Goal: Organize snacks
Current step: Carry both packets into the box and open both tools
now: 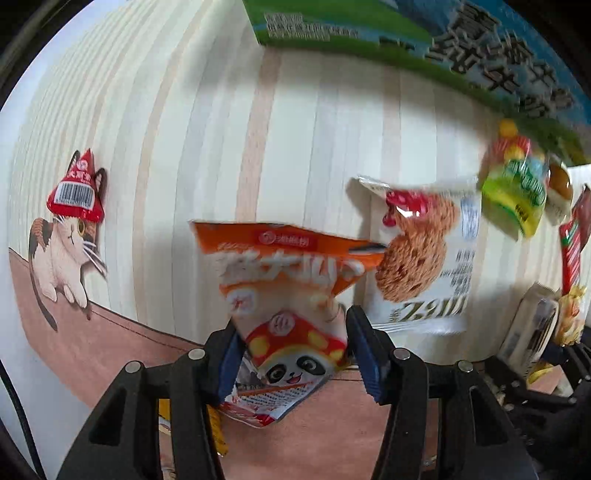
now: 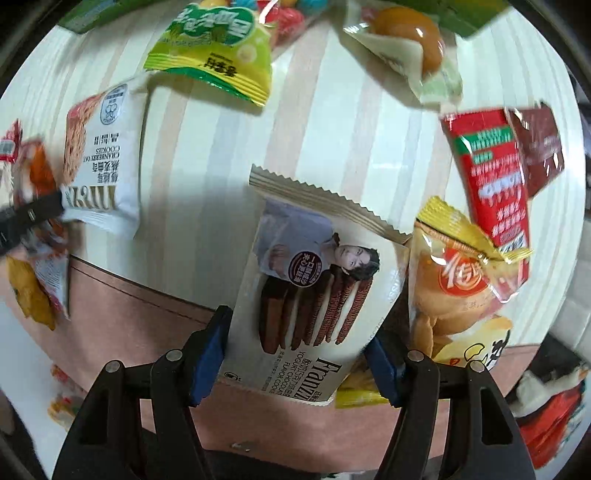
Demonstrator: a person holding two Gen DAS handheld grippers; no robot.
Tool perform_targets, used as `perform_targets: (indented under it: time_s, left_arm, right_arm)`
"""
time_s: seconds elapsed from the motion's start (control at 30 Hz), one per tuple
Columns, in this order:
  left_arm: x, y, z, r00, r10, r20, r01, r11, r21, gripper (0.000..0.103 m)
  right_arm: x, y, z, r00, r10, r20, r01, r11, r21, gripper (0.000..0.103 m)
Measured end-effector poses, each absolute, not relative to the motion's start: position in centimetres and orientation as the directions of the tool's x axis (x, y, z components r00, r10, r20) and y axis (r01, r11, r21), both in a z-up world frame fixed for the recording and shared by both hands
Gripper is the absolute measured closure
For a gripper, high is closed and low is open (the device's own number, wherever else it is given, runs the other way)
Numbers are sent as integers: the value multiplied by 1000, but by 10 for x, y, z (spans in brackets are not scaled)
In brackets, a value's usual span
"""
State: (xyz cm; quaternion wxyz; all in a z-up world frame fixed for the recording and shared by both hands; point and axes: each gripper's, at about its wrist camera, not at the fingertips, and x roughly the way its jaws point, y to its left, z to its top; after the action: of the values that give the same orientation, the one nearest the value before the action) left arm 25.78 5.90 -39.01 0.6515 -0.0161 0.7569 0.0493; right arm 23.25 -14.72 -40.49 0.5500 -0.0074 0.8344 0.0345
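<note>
Snacks, lots of them, scattered over a striped mat [image 1: 221, 129] with a cartoon cat [image 1: 62, 251] printed on it. The left gripper [image 1: 291, 350] has its blue pads clenched on an orange panda packet [image 1: 288, 295], pinching it at the lower half, the packet lifted off the mat and tilted. Just beside it, to the right, lies a white oat cookie packet [image 1: 424, 258], flat on the mat. A small red triangular packet [image 1: 75, 192] sits well apart, right over the cat's head.

Over to the right gripper [image 2: 295, 362]: both pads grip a yogurt chocolate cookie packet [image 2: 314, 280] by its sides, its zigzag edge pointing away from the camera. Touching its right edge is a yellow chip bag [image 2: 454, 295], and beyond that a red packet [image 2: 491, 177]. At the top lie a green-yellow packet [image 2: 214, 48] and a clear wrapper with a brown egg [image 2: 406, 33], I think, though the blur is heavy there. The same white oat cookie packet [image 2: 103, 158] shows at the left. A green and blue carton [image 1: 480, 48] lines the mat's far edge.
</note>
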Motion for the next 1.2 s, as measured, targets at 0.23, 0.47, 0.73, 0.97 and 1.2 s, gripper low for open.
perform_targets:
  time_s: [0.23, 0.47, 0.73, 0.97, 1.2]
  left_arm:
    - [265, 67, -411, -160, 16, -987, -129, 991, 37, 51]
    - [273, 82, -416, -167, -1, -986, -156, 987, 25, 51]
    - [256, 74, -384, -120, 3, -993, -138, 990, 20, 57]
    - [242, 65, -323, -42, -77, -996, -108, 992, -72, 57]
    - [300, 54, -217, 108, -171, -979, -47, 983, -177, 57]
  right_arm:
    - [235, -179, -393, -350, 162, -923, 190, 977, 99, 31]
    - [231, -169, -400, -337, 91, -937, 173, 984, 33, 33]
    - [219, -133, -375, -300, 87, -950, 139, 989, 47, 42]
    - [213, -116, -325, -237, 223, -946, 164, 969, 187, 42]
    - [266, -118, -220, -54, 329, -943, 111, 940, 322, 42]
